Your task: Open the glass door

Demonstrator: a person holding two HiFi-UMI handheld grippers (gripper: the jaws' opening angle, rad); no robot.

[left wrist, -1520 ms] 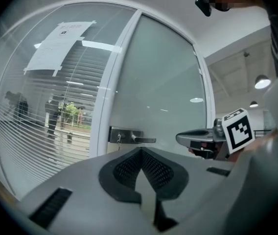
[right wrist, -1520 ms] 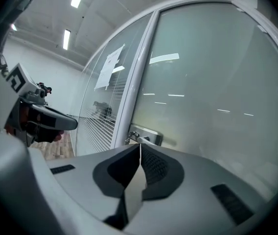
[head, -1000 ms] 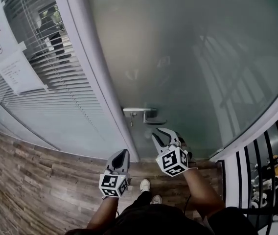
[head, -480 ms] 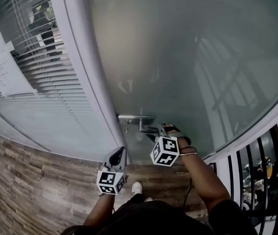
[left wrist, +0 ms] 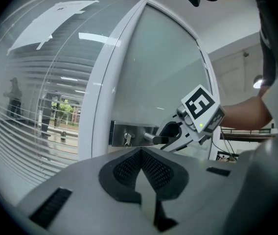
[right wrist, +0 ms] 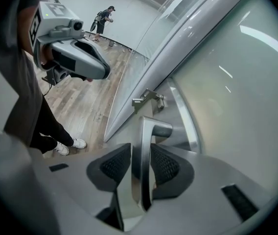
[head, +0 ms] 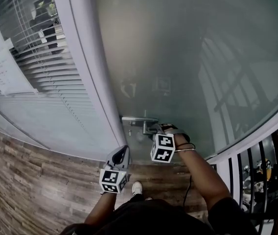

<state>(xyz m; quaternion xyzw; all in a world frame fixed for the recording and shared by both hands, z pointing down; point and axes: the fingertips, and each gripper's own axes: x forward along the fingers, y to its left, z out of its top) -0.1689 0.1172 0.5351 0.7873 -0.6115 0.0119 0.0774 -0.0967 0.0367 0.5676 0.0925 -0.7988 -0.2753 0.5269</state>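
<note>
Paper notices (head: 1,67) hang at the upper left of the head view, stuck on a glass wall with slatted blinds (head: 51,89) behind it. Wooden floor (head: 26,180) fills the lower left. Just right of the blinds, a white door frame (head: 94,67) runs from the top edge down toward the lower centre.

At the foot of that frame, low and left of centre, is the left hand-held gripper (head: 122,152). Its own view shows it clenched: the dark ribbed pads meet at the tips with nothing between them. It is clear of the door and apart from the handle. A white shoe (head: 137,187) shows on the floor just below it.

The glass door (head: 197,58), frosted and grey-green, takes up the centre and right of the head view, its edge against the white frame. Its metal door handle (head: 140,120) sticks out near that edge, just below mid-frame, with a keyhole (left wrist: 127,138) in the plate beside it.

The right hand-held gripper (right wrist: 141,153) is at the handle, angled downward. Its jaws have just been opening and now stand released, with the lever running between the two pads and a thin gap showing beside it, so the pads straddle it without pressing.

Dark railing bars (head: 264,165) close the lower right corner.
</note>
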